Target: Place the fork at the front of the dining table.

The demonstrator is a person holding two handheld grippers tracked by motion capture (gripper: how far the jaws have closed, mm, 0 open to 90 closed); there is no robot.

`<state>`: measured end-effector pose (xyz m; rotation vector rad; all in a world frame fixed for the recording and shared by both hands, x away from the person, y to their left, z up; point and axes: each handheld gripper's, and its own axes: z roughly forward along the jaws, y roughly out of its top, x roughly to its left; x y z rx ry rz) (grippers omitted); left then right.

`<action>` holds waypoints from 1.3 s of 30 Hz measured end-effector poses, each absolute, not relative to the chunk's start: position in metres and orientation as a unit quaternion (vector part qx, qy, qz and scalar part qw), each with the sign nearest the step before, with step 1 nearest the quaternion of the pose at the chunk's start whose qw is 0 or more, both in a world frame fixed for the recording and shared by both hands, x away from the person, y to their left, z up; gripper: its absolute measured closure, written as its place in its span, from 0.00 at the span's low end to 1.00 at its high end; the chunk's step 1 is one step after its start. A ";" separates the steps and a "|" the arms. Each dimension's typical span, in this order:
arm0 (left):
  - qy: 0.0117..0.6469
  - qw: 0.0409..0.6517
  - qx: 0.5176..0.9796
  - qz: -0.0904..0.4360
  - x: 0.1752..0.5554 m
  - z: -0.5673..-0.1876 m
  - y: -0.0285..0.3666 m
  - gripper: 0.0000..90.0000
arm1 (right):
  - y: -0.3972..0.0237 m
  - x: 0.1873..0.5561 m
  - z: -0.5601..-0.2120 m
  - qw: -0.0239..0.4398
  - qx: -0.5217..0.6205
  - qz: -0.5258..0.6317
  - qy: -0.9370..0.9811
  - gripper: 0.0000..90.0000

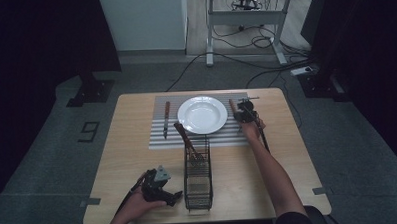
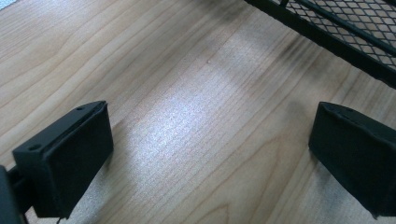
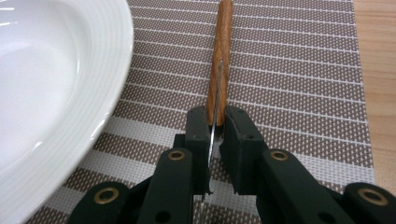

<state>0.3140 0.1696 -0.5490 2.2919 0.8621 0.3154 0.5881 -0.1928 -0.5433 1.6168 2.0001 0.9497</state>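
While the left gripper (image 1: 175, 196) rests on the bare wooden table (image 1: 128, 164) near the person's edge, its jaws standing wide apart with nothing between them, the right gripper (image 3: 215, 122) is at work on the far side, to the right of the white plate (image 1: 202, 114). Its jaws are pinched narrow on a piece of cutlery (image 3: 220, 60) with a wooden handle. The gripper holds it by the thin metal part, which stands on edge between the pads, and the handle points away across the striped placemat (image 3: 299, 79). From the high view, the cutlery lies just beside the plate's right rim, on the mat.

By the look of it, the piece is light, rigid and not fragile. The metal is probably slick and narrow, so it could twist or slide in the pads. The rounded wooden handle would likely offer a broader, less slippery hold, though the grip near where handle meets metal seems reasonably balanced.

Another piece of cutlery (image 1: 166, 119) lies on the mat left of the plate. A black wire basket (image 1: 197, 184) stands in the middle of the table with wooden-handled utensils (image 1: 186, 140) leaning out of it
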 end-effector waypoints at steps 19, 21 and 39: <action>0.330 0.330 0.876 0.121 0.314 -0.549 0.170 0.00 | -0.205 0.587 -0.543 0.210 0.564 0.333 0.726 0.79; 0.330 0.330 0.876 0.121 0.314 -0.549 0.170 0.00 | -0.206 0.587 -0.543 0.204 0.564 0.337 0.725 0.79; 0.330 0.330 0.876 0.121 0.314 -0.549 0.170 0.00 | -0.238 0.547 -0.521 0.171 0.531 0.358 0.749 0.66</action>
